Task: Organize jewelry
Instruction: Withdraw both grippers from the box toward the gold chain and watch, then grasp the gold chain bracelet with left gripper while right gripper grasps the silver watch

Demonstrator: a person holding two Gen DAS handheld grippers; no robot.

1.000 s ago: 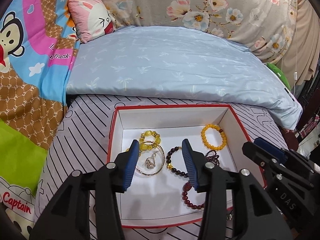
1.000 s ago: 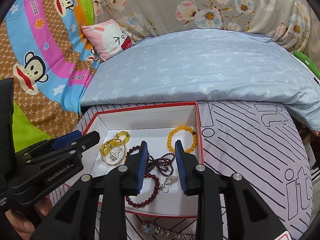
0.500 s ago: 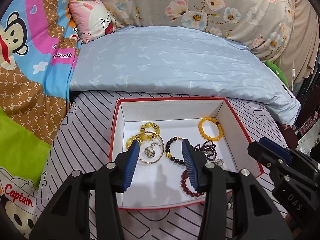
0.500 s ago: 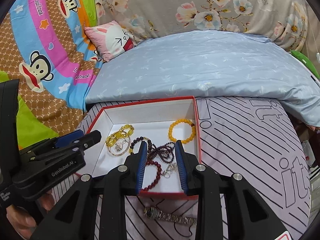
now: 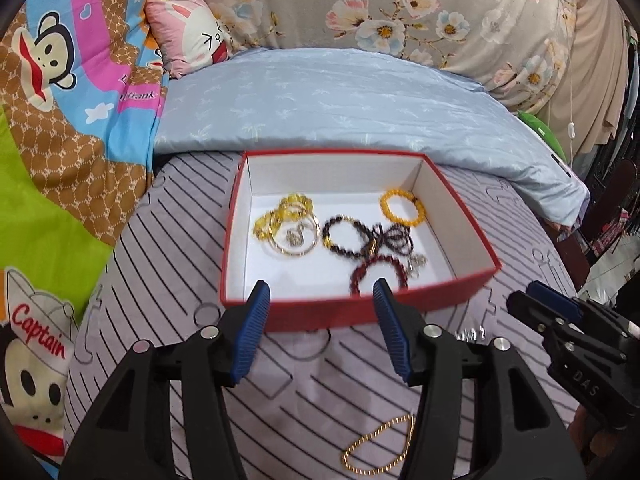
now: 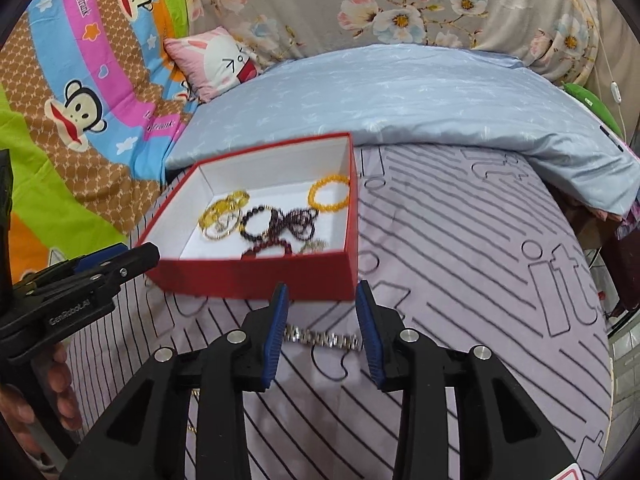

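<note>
Left wrist view: the left gripper point(image 5: 320, 296) hangs with its blue-padded jaws spread wide and nothing between them, its tips level with the near wall of a red box point(image 5: 352, 312) that sits just ahead on the striped bedspread point(image 5: 168, 304). Inside the white-lined box, ahead and slightly left of the gripper, lie a yellow bead bracelet point(image 5: 288, 210) overlapping a gold bangle point(image 5: 294, 236); straight ahead, a tangle of dark bead bracelets point(image 5: 360, 236); farther ahead to the right, an orange bead bracelet point(image 5: 402, 206). A gold chain point(image 5: 380, 450) lies on the bedspread behind the fingertips, under the right finger. The right gripper point(image 5: 540, 300) enters from the right.

Right wrist view: the right gripper point(image 6: 322, 292) is likewise spread and empty, its tips just short of the box's near right corner point(image 6: 280, 276). A silver watch point(image 6: 320, 336) lies on the bedspread between the two fingers, behind their tips, touching neither pad visibly. The left gripper point(image 6: 120, 256) reaches in from the left toward the box's near left corner. A blue quilt point(image 6: 400, 92) lies beyond the box.
</note>
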